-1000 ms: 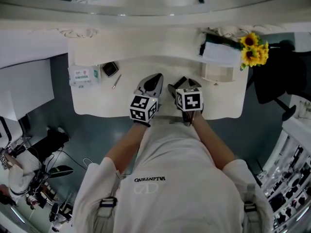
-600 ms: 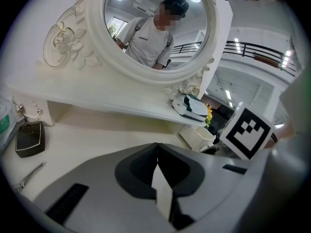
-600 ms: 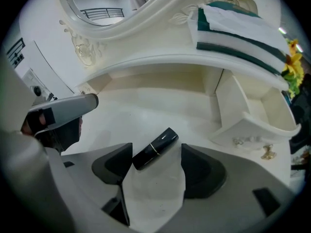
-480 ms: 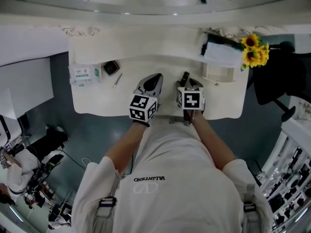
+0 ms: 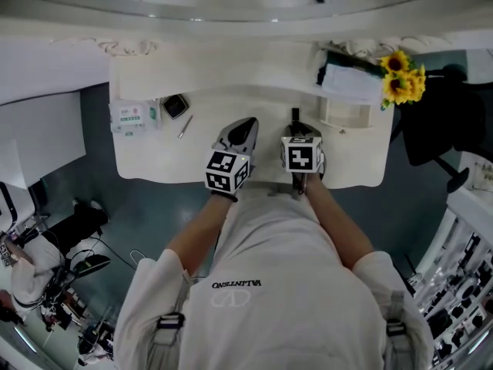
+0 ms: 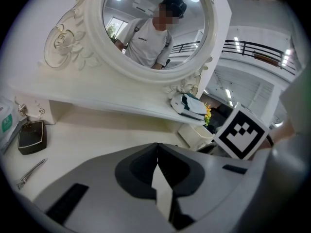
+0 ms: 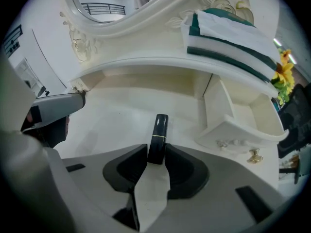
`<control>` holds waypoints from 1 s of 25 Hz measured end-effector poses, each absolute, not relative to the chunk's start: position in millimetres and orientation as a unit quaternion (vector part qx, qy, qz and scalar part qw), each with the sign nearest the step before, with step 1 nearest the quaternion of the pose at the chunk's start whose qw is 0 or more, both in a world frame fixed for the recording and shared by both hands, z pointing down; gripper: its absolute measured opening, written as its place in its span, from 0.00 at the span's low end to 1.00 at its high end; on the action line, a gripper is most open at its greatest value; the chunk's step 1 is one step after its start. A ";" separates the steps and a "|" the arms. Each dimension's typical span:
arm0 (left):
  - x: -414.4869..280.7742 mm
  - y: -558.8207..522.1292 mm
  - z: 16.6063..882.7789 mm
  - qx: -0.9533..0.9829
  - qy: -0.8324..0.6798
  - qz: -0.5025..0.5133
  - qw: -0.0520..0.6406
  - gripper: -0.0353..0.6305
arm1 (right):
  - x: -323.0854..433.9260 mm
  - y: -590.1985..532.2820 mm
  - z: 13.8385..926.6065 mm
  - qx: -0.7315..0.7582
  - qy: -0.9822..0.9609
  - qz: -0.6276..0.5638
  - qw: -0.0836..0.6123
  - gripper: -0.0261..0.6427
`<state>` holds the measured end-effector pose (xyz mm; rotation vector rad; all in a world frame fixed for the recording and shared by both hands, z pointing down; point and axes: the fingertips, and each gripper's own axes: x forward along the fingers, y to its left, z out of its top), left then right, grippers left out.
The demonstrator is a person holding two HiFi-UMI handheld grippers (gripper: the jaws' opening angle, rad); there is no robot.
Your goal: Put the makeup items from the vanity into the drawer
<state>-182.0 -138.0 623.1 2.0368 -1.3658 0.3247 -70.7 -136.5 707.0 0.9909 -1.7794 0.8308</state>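
The left gripper (image 6: 156, 148) hovers empty, jaws together, while the right gripper (image 7: 156, 152) is closing its jaws on the lipstick (image 7: 158, 135) lying on the vanity top (image 5: 154, 156) — pickup step — so the next move likely calls for a lift toward the open drawer (image 7: 228, 132).

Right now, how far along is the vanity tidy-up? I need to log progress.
Done: the drawer stands open, nothing visible inside. In hand: the right claw is closing on the dark lipstick, which lies on the vanity top. Still to go: the black compact, hair clip and green-and-white packet sit untouched; the left claw is shut and empty.
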 end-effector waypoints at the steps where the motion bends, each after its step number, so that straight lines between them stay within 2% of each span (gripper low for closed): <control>1: -181.8 -137.2 622.8 0.778 -0.522 0.125 0.327 0.06 | -69.6 -136.7 708.4 0.403 -0.722 0.335 0.453 0.22; 8: -183.8 -131.9 620.4 0.774 -0.529 0.123 0.325 0.06 | -63.0 -136.5 704.6 0.408 -0.715 0.337 0.456 0.19; 25: -153.4 -124.4 606.4 0.789 -0.516 0.121 0.310 0.05 | -63.5 -127.6 664.0 0.405 -0.754 0.325 0.403 0.19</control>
